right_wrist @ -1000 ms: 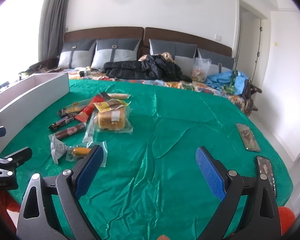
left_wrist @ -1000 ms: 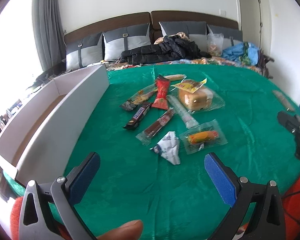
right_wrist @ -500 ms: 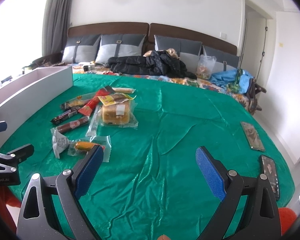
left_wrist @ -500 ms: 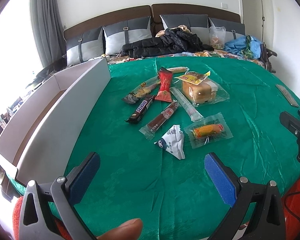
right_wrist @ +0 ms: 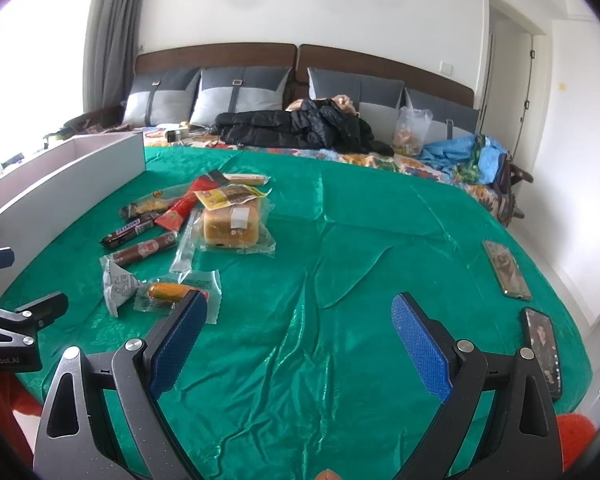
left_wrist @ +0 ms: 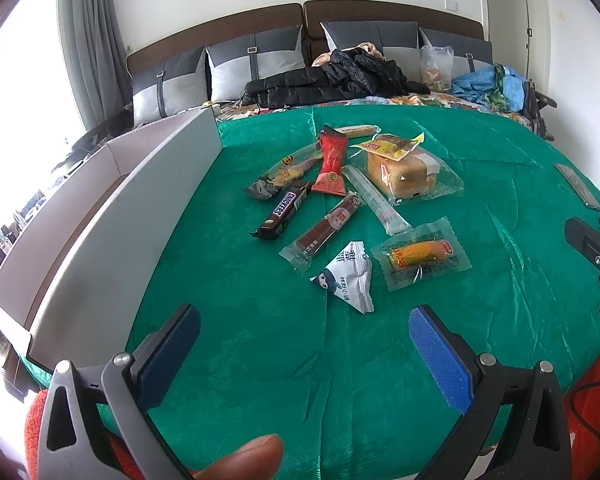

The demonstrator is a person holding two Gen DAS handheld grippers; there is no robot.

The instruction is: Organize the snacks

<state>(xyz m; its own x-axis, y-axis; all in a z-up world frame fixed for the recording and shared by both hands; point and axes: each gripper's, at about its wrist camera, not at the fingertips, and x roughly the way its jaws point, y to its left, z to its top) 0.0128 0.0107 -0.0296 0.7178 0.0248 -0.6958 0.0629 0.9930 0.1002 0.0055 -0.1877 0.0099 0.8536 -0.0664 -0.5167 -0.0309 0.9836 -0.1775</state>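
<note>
Several wrapped snacks lie in a cluster on the green cloth [left_wrist: 260, 320]: a Snickers bar [left_wrist: 286, 209], a dark sausage stick [left_wrist: 327, 227], a white triangular packet [left_wrist: 350, 277], a corn sausage pack [left_wrist: 420, 255], a bagged bread loaf [left_wrist: 400, 170] and a red pouch [left_wrist: 332, 162]. A long white box [left_wrist: 112, 216] stands along the left. My left gripper [left_wrist: 300, 344] hovers open just short of the white packet. My right gripper [right_wrist: 298, 336] is open over bare cloth, the corn sausage pack [right_wrist: 172, 292] by its left finger.
Two phones [right_wrist: 505, 269] [right_wrist: 542, 344] lie on the cloth at the right. Pillows [left_wrist: 256, 64], a black jacket [left_wrist: 336, 80] and a blue bundle [left_wrist: 492, 84] sit at the headboard. A thumb [left_wrist: 244, 456] shows at the bottom of the left wrist view.
Both grippers have moved forward and slightly down toward the snacks, which now look larger. Both stay open. No snack has shifted.
</note>
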